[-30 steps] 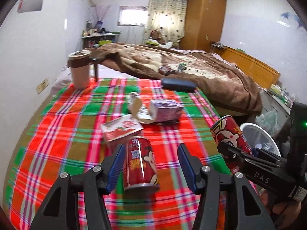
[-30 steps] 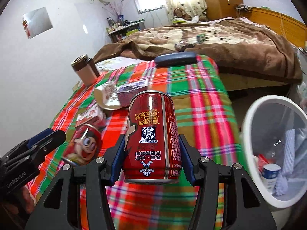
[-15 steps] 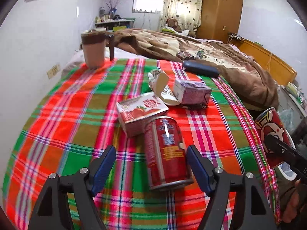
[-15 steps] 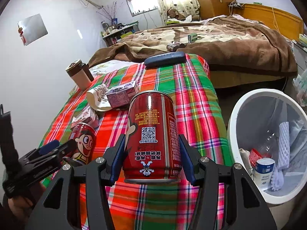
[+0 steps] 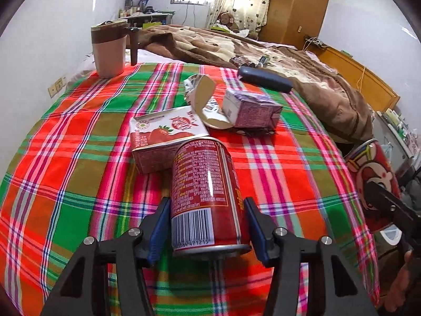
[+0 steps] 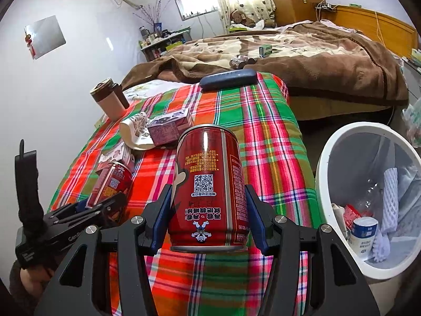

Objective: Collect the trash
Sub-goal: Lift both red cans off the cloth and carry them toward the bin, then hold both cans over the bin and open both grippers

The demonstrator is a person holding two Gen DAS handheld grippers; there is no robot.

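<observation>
I have brought my left gripper down and closer to the red can lying on the checked cloth. A second ago the can sat a bit ahead, leaning against the left finger. Then I spread the fingers wide. Now the can lies right between them and the jaws are closing on its sides. The strawberry carton looks nearer too.

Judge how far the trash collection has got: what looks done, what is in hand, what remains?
Done: the white bin already holds a few scraps. In hand: the right tongs grip a red can clear of the plaid cloth; the left tongs are closing round a second can. Left: the strawberry carton, purple carton and torn wrapper.
</observation>
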